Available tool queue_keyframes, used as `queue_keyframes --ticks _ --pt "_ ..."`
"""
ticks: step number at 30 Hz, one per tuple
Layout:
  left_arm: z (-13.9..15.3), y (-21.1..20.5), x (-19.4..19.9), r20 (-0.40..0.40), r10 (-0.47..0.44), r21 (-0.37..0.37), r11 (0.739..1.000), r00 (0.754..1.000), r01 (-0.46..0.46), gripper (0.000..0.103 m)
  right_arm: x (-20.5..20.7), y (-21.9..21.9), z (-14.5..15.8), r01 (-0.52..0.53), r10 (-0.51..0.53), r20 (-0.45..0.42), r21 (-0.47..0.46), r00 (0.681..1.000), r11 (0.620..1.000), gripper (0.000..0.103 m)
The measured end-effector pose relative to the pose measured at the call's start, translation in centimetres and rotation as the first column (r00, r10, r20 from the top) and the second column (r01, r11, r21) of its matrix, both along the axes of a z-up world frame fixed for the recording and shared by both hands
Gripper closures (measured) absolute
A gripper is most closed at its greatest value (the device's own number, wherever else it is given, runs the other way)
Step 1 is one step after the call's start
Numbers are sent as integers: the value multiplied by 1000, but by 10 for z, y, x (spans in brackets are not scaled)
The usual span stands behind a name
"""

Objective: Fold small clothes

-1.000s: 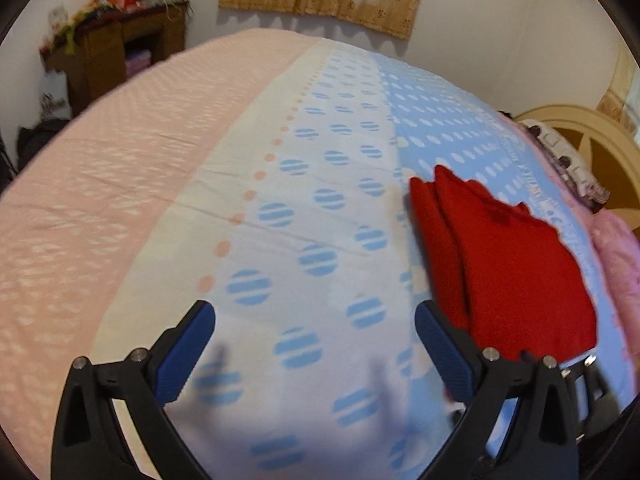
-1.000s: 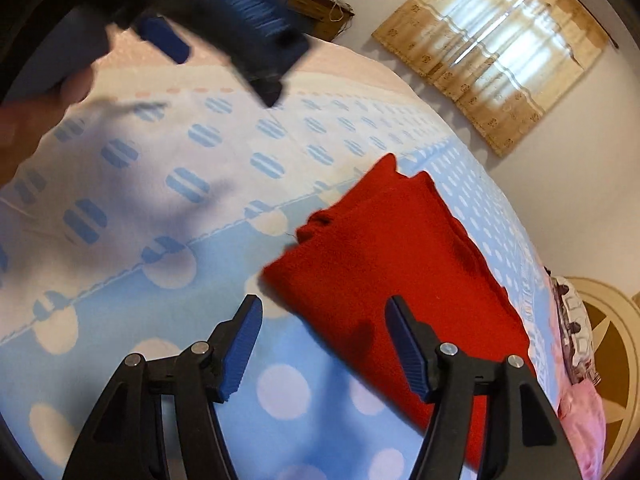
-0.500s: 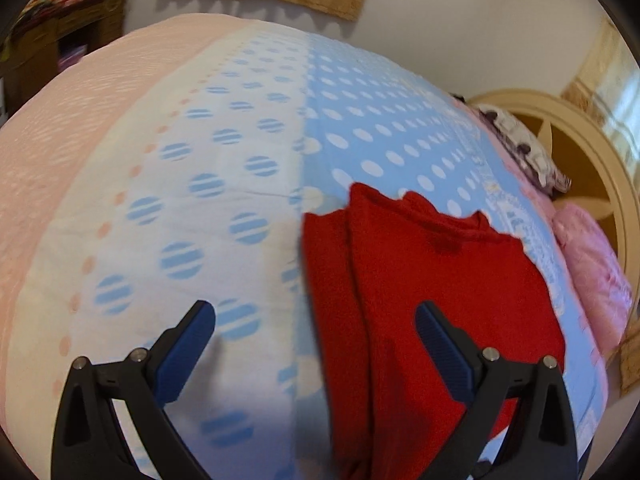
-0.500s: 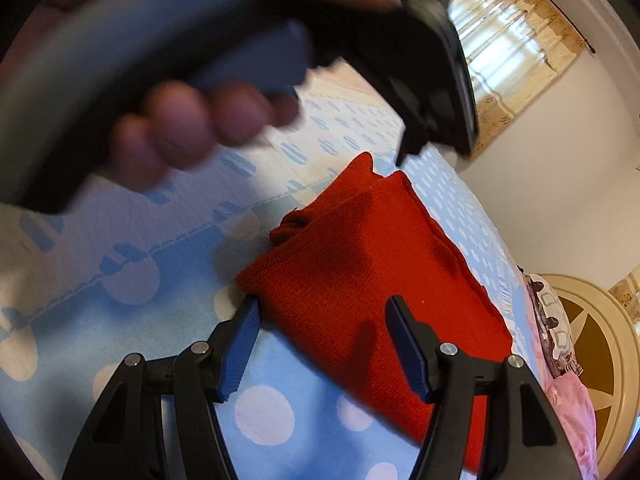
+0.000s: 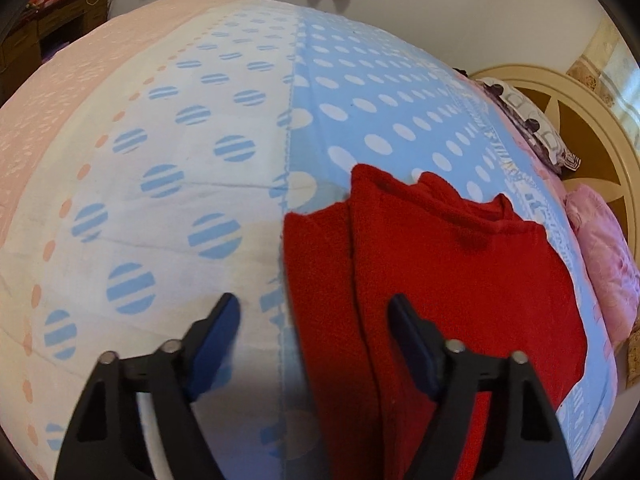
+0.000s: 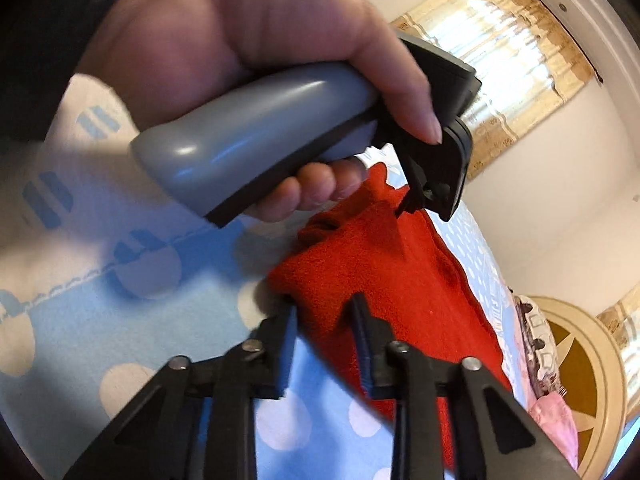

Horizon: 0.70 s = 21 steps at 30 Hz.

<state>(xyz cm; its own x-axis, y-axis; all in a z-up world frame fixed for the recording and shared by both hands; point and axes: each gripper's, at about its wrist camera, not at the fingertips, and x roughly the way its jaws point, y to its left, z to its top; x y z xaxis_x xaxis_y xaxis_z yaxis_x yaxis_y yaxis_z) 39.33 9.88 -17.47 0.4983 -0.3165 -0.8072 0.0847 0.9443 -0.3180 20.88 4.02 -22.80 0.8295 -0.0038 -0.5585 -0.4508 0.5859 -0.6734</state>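
A folded red garment [image 5: 440,272] lies on the dotted bedsheet [image 5: 224,152]. My left gripper [image 5: 314,320] hovers over the garment's near left edge, jaws half closed with a gap, nothing between them. In the right wrist view the red garment [image 6: 384,276] has its near corner between the jaws of my right gripper [image 6: 324,312], which are narrowed around that corner. The hand holding the left gripper's grey handle [image 6: 256,136] fills the top of that view.
The bed's cream headboard [image 5: 600,128] and pink pillows [image 5: 604,256] lie to the right. A dark wooden desk [image 5: 52,28] stands at the far left by the wall. Curtains [image 6: 496,64] hang on the far wall.
Both grippers have narrowed their jaws. The left gripper swung right over the garment's left edge. The right gripper moved forward onto the garment's near corner.
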Motion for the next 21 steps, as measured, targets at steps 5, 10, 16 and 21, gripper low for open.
queue_keyframes --ticks 5,10,16,21 --pt "-2 0 8 -37 -27 -94 995 999 24 70 -1 2 1 3 -3 -5 -5 1000 1000 86" --pt "3 -4 5 -24 -44 -108 993 999 41 89 -4 2 4 5 -5 5 -5 1000 1000 94" --pt "10 5 6 -17 -36 -161 986 999 33 91 -5 -7 22 10 -11 15 54 1000 999 96" --pt "17 7 8 -13 -43 -202 979 999 40 92 -5 -21 35 18 -20 18 104 1000 994 96"
